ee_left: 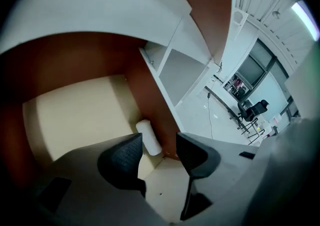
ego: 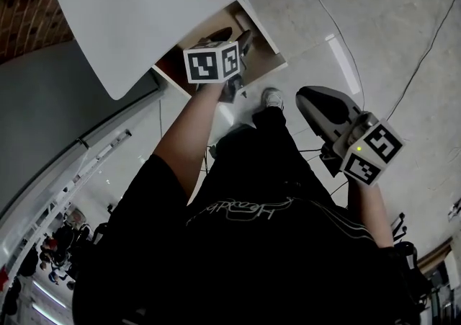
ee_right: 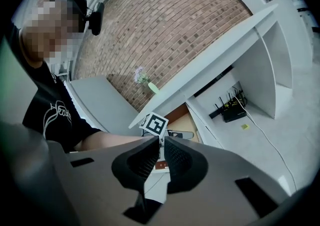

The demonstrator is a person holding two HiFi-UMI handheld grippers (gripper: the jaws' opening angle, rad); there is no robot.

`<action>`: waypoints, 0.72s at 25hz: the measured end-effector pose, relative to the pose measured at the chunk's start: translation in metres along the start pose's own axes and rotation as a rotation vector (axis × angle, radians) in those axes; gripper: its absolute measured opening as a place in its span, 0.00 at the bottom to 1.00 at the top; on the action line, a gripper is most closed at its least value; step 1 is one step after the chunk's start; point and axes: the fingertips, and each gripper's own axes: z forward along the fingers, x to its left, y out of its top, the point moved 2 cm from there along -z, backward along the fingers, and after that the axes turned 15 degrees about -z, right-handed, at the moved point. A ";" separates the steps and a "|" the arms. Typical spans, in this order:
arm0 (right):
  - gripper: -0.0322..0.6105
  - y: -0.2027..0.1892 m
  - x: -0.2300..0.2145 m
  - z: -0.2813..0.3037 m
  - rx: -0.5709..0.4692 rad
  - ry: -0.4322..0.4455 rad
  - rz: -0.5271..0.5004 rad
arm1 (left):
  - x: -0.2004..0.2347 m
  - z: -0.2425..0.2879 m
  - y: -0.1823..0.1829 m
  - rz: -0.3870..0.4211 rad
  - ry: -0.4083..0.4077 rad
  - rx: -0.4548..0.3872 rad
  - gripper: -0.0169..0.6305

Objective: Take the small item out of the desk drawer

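Downward, left gripper (ee_left: 159,146) outstretched into drawer (ee_left: 75,115), jaws spread before white roll (ee_left: 149,137); right gripper (ee_right: 161,146), jaws together.

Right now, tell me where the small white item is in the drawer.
Left gripper view: the small white cylinder lies on the drawer floor against its brown side wall, just beyond the open left hand-held gripper.

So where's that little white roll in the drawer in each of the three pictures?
Head view: not visible; the left gripper hides that part of the drawer.
Left gripper view: the white roll lies low centre, just beyond the open jaws, beside the drawer's red-brown side wall.
Right gripper view: cannot be made out.
Shared landmark: the open drawer, in all three.
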 end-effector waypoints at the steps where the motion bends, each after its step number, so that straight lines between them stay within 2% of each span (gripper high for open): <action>1: 0.14 -0.001 -0.001 0.003 -0.001 0.004 0.007 | 0.005 0.006 -0.001 -0.008 0.006 0.009 0.35; 7: 0.14 -0.020 -0.013 0.013 0.015 0.007 0.036 | 0.025 0.039 0.002 -0.063 0.025 0.018 0.35; 18: 0.14 -0.044 -0.016 0.020 0.037 0.010 0.095 | 0.039 0.071 0.004 -0.089 0.031 0.039 0.35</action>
